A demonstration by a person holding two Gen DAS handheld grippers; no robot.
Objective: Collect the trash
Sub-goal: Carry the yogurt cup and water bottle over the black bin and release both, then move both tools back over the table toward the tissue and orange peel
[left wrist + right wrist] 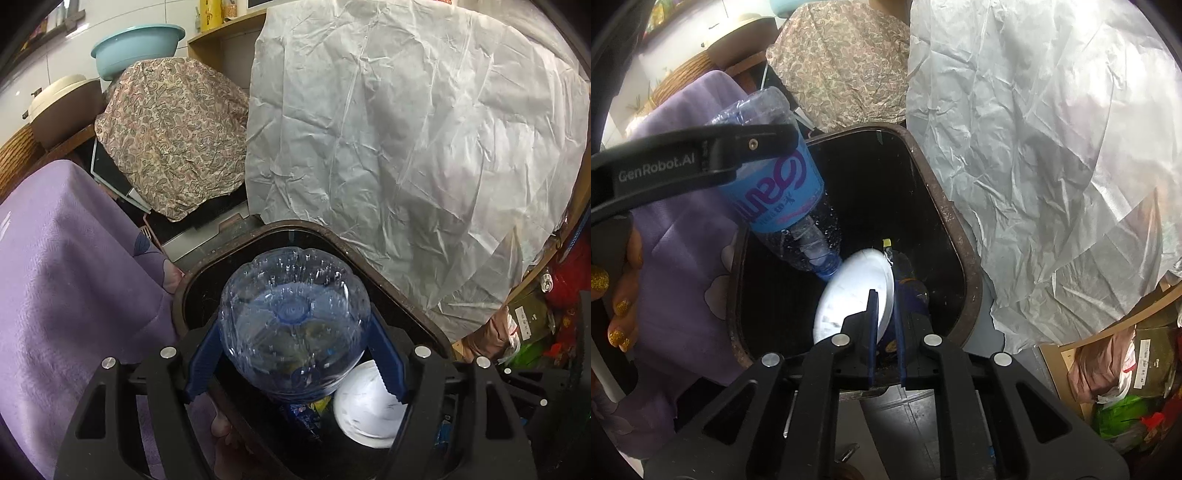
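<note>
My left gripper [295, 354] is shut on a clear plastic bottle [295, 321] with a blue label and holds it neck-down over the open dark bin [399, 291]. In the right wrist view the bottle [779, 184] hangs tilted above the bin [938, 206], with the left gripper [701, 162] across it. My right gripper [886, 310] is shut on the rim of a white paper plate [857, 291] that stands on edge inside the bin. The plate also shows in the left wrist view [365, 402].
A purple cloth [74, 280] covers furniture left of the bin. A crinkled white sheet [413, 147] hangs behind and to the right. A paisley cloth [170, 133] covers something behind. Bags and clutter [1126, 387] lie low at the right.
</note>
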